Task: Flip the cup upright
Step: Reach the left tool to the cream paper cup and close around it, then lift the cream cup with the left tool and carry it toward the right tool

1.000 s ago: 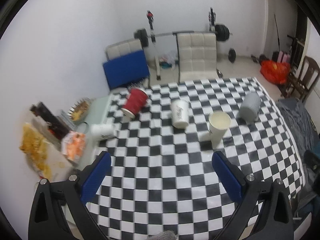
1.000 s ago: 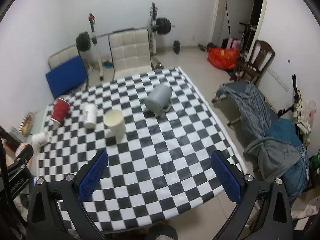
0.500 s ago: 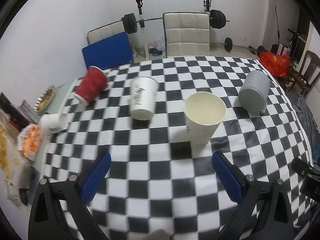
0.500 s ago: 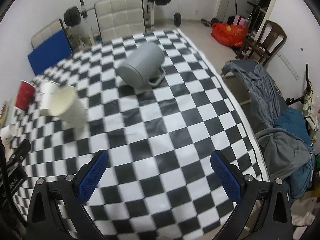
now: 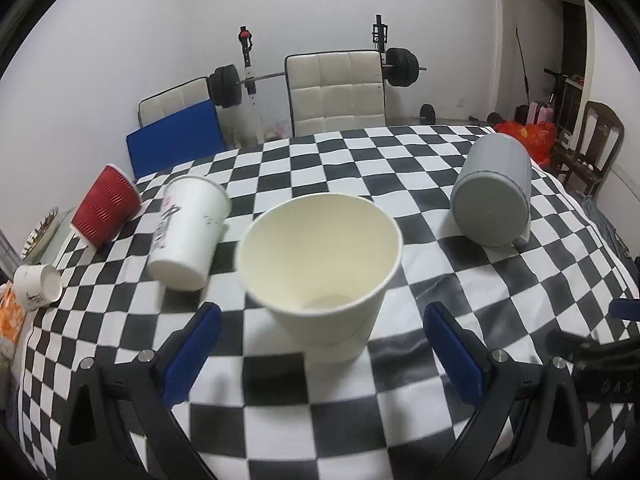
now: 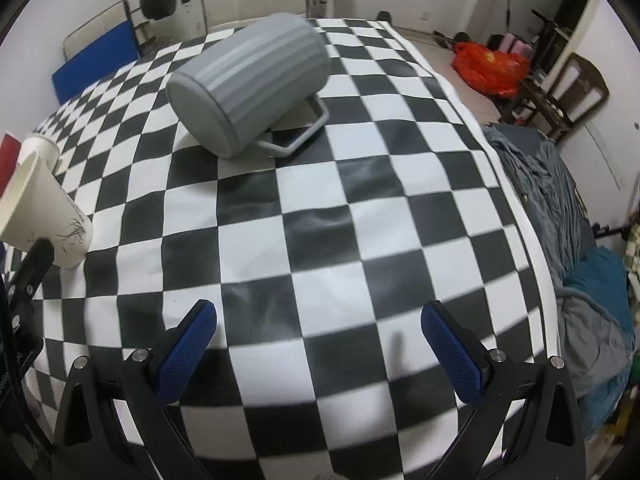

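A cream paper cup (image 5: 320, 272) stands upright on the checkered tablecloth (image 5: 304, 396), just ahead of my open, empty left gripper (image 5: 320, 340). A white printed cup (image 5: 188, 232), a red cup (image 5: 105, 210) and a small white cup (image 5: 36, 286) lie on their sides to its left. A grey handled mug (image 6: 250, 82) lies on its side, base toward me, well ahead of my open, empty right gripper (image 6: 318, 340); it also shows in the left wrist view (image 5: 494, 192).
White chairs (image 5: 338, 94) and a barbell stand beyond the table's far edge. A blue panel (image 5: 176, 144) leans at the far left. Grey and teal cloths (image 6: 568, 248) lie off the table's right edge. The cream cup (image 6: 40, 208) shows left in the right wrist view.
Both grippers have moved forward and down toward the table. The cream cup now sits close before the left gripper, and the grey mug looms larger before the right one. Both stayed open.
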The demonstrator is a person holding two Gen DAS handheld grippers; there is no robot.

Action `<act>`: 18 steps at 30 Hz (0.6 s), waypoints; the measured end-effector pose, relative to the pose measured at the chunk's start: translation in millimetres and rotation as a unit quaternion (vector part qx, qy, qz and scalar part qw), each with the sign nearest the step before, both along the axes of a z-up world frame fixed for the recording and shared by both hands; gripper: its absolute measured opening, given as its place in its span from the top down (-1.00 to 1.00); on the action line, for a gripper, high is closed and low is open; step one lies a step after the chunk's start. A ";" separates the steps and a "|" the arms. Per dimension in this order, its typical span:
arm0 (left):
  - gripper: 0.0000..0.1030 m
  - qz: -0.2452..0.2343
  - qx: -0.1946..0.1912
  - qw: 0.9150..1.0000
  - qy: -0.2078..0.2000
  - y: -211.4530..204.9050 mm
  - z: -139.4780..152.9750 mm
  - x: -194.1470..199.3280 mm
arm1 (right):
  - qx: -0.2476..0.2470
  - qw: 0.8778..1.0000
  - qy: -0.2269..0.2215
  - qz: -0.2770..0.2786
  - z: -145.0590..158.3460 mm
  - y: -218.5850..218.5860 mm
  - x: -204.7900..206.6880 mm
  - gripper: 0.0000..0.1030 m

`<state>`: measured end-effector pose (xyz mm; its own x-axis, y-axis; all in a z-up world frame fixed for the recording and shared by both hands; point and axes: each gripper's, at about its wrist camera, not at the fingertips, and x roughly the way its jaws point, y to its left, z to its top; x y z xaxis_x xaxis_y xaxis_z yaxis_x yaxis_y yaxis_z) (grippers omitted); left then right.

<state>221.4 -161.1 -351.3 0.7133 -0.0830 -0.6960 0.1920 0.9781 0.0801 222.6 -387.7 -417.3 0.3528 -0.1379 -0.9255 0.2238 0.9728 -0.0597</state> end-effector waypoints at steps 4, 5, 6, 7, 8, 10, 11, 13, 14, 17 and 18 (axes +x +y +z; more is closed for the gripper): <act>-0.99 -0.008 -0.004 1.000 -0.006 -7.0 -6.5 10.5 | -0.002 1.000 0.004 0.017 -9.4 3.6 11.7 -1.00; -0.99 -0.008 -0.006 1.000 -0.008 -7.7 -7.0 12.5 | -0.001 1.000 0.005 0.019 -10.7 3.8 14.2 -1.00; -0.99 -0.010 -0.010 1.000 -0.010 -9.1 -7.5 14.0 | 0.000 1.000 0.005 0.021 -11.6 3.7 16.0 -1.00; -0.99 -0.012 -0.015 1.000 -0.013 -10.2 -7.7 16.3 | 0.001 1.000 0.004 0.022 -12.4 3.2 18.5 -1.00; -0.98 -0.013 -0.017 1.000 -0.016 -11.0 -7.4 17.7 | 0.001 1.000 0.005 0.022 -12.9 3.0 20.7 -1.00; -0.89 -0.018 -0.024 0.999 -0.023 -12.7 -6.0 20.3 | 0.001 1.000 0.005 0.021 -15.1 -0.9 24.1 -1.00; -0.68 -0.018 -0.025 0.999 -0.024 -13.7 -5.6 21.8 | 0.001 1.000 0.005 0.020 -15.7 -1.1 24.7 -1.00; -0.42 -0.024 -0.028 0.999 -0.022 -15.5 -4.2 25.4 | 0.002 1.000 0.008 0.016 -17.7 -5.1 27.8 -1.00; -0.27 -0.024 -0.027 0.999 -0.021 -15.6 -3.0 27.2 | 0.004 1.000 0.008 0.014 -18.0 -5.2 26.9 -1.00; -0.20 -0.026 -0.032 0.999 -0.014 -14.3 -1.2 30.9 | 0.007 1.000 0.010 0.009 -18.6 -7.1 26.5 -1.00; -0.20 -0.025 -0.035 0.999 -0.013 -13.2 0.0 30.9 | 0.009 1.000 0.011 0.007 -17.8 -8.2 27.1 -1.00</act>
